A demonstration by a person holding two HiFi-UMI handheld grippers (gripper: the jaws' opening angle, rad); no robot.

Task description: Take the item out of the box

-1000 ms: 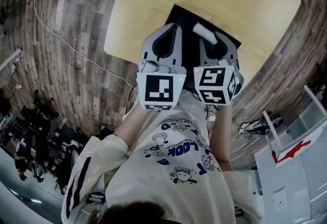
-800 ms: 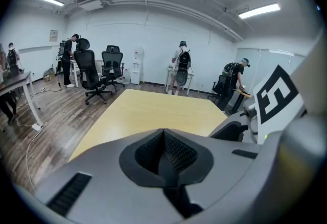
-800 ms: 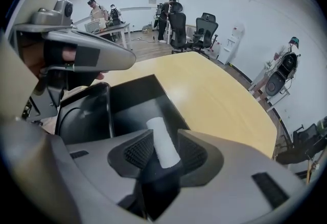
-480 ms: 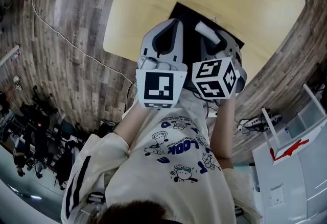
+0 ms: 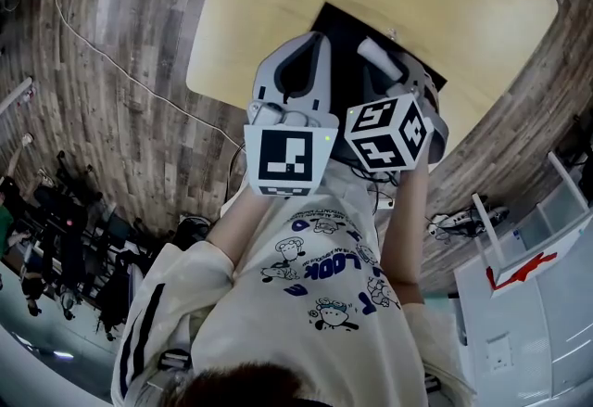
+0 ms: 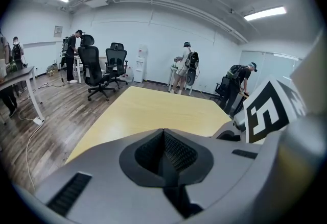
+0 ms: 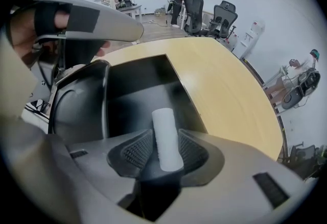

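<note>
The white cylinder [image 7: 166, 139] sits between the jaws of the right gripper [image 7: 164, 147], which press it on both sides, above the black box [image 7: 134, 89] on the yellow table [image 7: 227, 82]. Just beside, the left gripper [image 6: 163, 135] has its jaws together and holds nothing.

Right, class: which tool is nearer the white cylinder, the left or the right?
Right. The right tool has the white cylinder between its jaws, over the black box. The left tool is alongside, jaws together, not touching it.
</note>
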